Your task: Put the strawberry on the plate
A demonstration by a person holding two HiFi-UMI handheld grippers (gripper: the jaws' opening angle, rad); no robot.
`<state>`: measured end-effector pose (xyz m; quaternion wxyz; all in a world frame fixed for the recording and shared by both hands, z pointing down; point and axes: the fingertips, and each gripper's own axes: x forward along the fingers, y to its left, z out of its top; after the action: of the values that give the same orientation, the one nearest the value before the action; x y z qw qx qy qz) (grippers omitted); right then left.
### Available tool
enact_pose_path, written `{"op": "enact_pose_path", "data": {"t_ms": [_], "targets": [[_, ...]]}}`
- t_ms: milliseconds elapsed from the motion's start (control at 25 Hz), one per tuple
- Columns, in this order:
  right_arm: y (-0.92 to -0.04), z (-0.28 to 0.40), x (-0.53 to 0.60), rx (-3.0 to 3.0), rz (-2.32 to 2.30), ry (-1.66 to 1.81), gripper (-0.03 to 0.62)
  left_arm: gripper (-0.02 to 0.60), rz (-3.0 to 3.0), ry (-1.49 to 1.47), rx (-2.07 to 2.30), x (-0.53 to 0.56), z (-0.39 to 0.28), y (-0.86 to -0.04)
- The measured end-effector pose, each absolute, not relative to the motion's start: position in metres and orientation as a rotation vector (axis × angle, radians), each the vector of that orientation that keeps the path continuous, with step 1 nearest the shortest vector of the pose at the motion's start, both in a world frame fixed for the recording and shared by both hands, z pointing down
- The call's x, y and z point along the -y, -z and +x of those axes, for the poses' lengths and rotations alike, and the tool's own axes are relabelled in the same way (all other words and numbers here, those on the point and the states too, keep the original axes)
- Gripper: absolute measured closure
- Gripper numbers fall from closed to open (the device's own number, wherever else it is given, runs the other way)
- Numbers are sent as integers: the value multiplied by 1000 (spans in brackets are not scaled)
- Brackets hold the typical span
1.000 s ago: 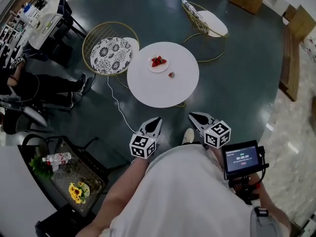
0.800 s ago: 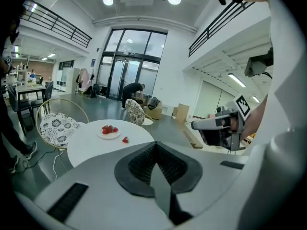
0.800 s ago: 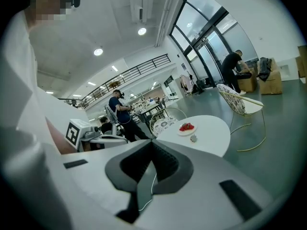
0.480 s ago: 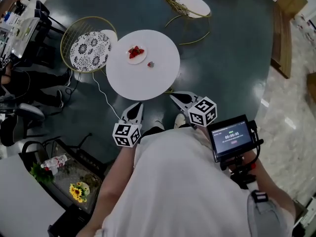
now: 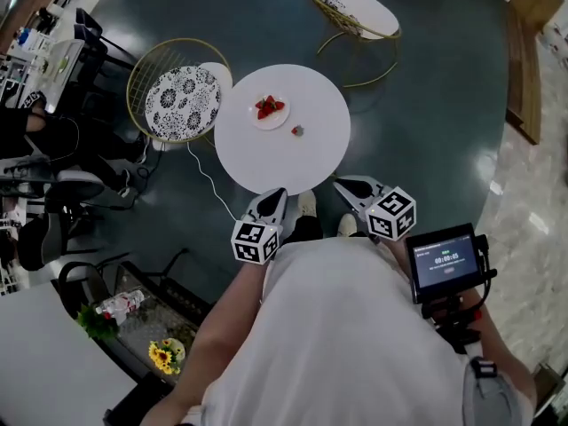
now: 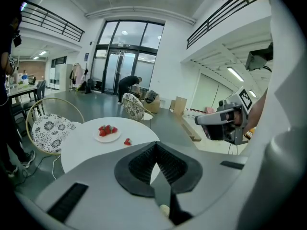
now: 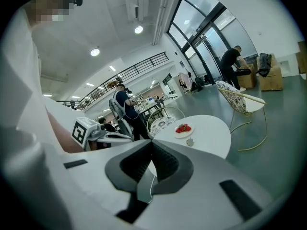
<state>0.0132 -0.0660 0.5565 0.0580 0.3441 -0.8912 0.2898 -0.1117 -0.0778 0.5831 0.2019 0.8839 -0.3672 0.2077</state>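
Dark floor underfoot; left gripper (image 5: 278,195) and right gripper (image 5: 343,184) both closed, empty, near the table (image 5: 266,162) edge. Strawberry (image 5: 297,130) lies mid-table, just beside plate (image 5: 271,123) holding other berries. Judged light, soft, bruisable: pinch gently across the widest part

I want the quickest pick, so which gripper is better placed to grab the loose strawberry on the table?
Left, probably. Both hover by the near edge of the table, jaws shut and empty, but the left gripper points almost straight at the strawberry beside the plate; the right gripper angles across.
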Motion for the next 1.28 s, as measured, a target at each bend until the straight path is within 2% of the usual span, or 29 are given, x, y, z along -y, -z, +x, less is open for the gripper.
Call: {"op": "enact_pose_path", "data": {"t_ms": [280,1280], "targets": [[-576,-6,119,2650,1151,-931,588,575,2504,-646,935,139,-126,-604],[-563,35,144,2491,1426,-1039,588,575,2604,-941,544,174,-59,-621]]}}
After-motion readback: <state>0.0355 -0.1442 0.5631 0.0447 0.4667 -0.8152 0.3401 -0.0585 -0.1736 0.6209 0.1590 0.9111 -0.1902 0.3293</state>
